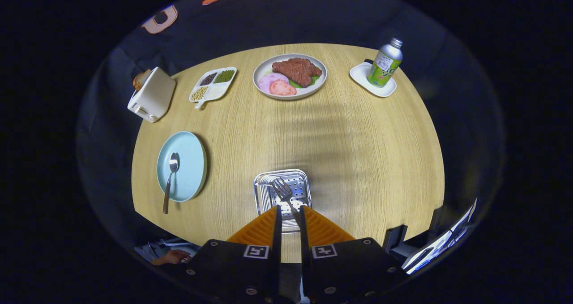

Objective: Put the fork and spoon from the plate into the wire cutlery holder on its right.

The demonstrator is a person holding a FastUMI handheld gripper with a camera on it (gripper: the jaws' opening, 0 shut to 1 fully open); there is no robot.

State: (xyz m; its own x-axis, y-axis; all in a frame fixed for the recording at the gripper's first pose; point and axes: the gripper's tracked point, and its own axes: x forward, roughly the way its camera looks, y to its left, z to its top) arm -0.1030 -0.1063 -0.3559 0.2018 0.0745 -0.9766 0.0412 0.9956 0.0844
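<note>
We held the silver metal fork (285, 194) clamped by its handle in our gripper (289, 212), tines pointing forward directly above the perforated steel cutlery holder (264, 192), the brown-handled spoon (169, 178) lying on the pale blue plate (190, 160) left of that holder.

No legible text on the bottle (384, 64) label.

On the table stand one fork (283, 190), one spoon (170, 174), and one metal cutlery holder (282, 192) near the gripper (289, 214), whose two fingers pinch the fork's handle. Further off are two round plates, a blue plate (190, 160) and a food plate (289, 76), one divided tray (213, 84), one toaster (151, 94), one bottle (384, 63) and what looks like one small white saucer (362, 77).
</note>
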